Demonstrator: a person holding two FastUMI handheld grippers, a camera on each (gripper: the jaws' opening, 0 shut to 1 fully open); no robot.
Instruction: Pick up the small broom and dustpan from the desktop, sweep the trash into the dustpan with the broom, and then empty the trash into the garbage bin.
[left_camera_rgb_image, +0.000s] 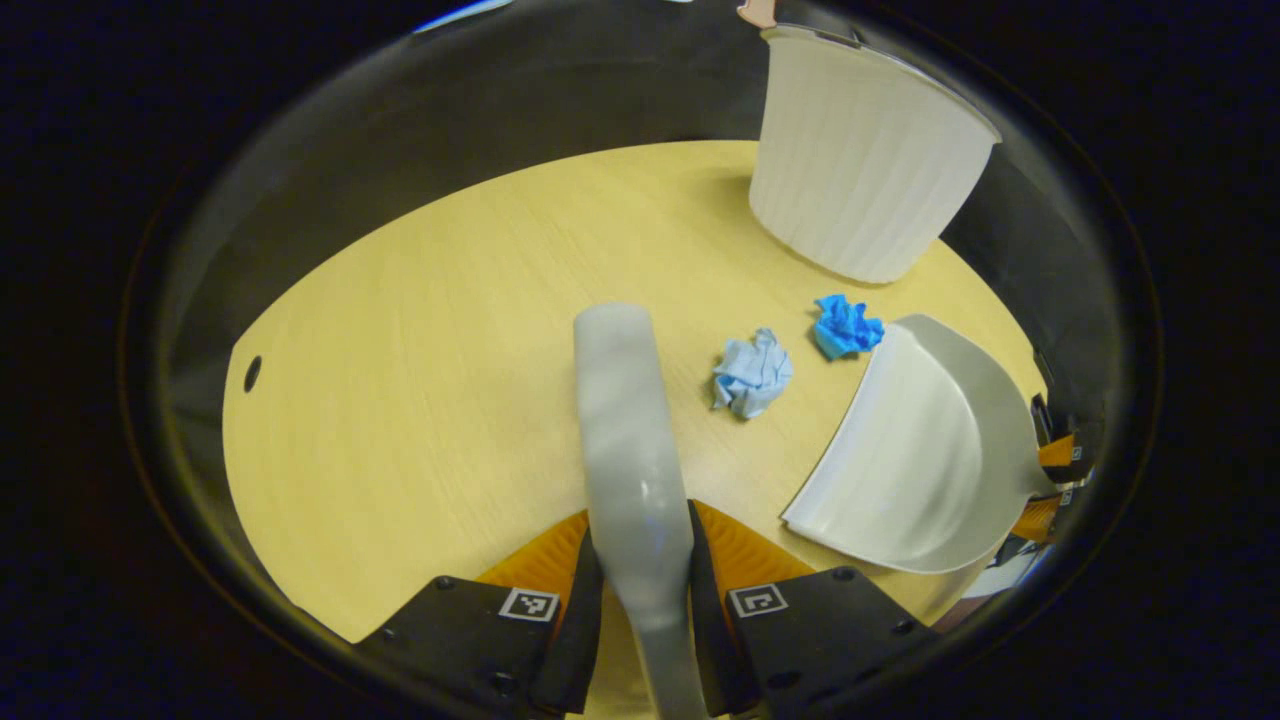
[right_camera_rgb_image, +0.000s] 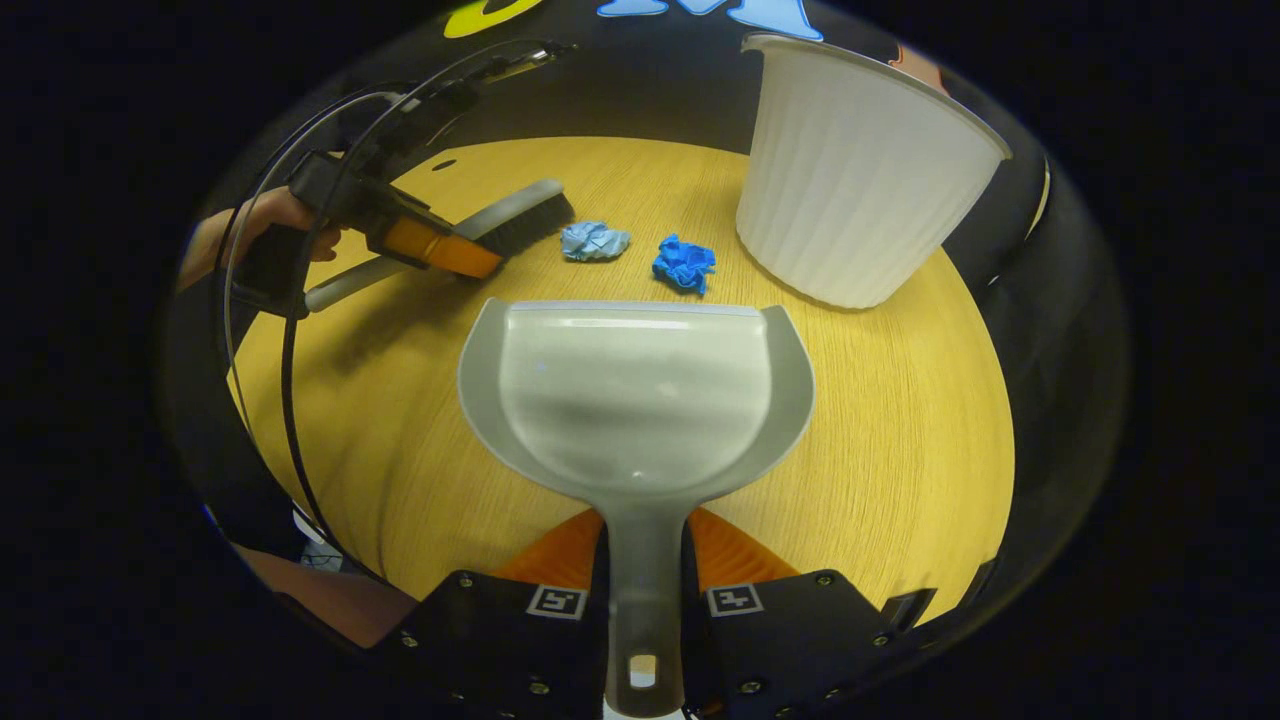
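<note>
Left claw (left_camera_rgb_image: 640, 590) clamped on the grey handle of the small broom (left_camera_rgb_image: 630, 440), low centre of the left gripper view, both fingers pressing its sides; handle running up toward mid-frame. Same claw (right_camera_rgb_image: 470, 255) seen at upper left of the right gripper view, gripped by a hand (right_camera_rgb_image: 270, 215), with the broom's (right_camera_rgb_image: 500, 225) dark bristles down on the counter (right_camera_rgb_image: 900, 420) just left of the trash.

Right claw (right_camera_rgb_image: 645, 600) closed on the stem of the dustpan (right_camera_rgb_image: 635, 400), bottom centre of the right gripper view, fingers tight against both sides of the handle. Pan spread across mid-frame, its straight front lip facing the two paper wads. Dustpan (left_camera_rgb_image: 920, 450) also at right of the left gripper view, tilted, open side toward the trash, with the right claw (left_camera_rgb_image: 1055, 480) partly visible at the far right edge.

Pale blue crumpled paper (left_camera_rgb_image: 752, 373) near mid-frame, right of the broom handle; bright blue crumpled paper (left_camera_rgb_image: 846, 326) just beyond, close to the dustpan's upper corner. In the right gripper view, pale wad (right_camera_rgb_image: 594, 240) just beside the bristles, bright wad (right_camera_rgb_image: 684, 263) to its right, near the pan's lip.

White ribbed garbage bin (left_camera_rgb_image: 865, 150) upright at upper right on the wooden counter (left_camera_rgb_image: 400, 400); likewise at upper right (right_camera_rgb_image: 860, 170) in the right gripper view, near the bright wad.
</note>
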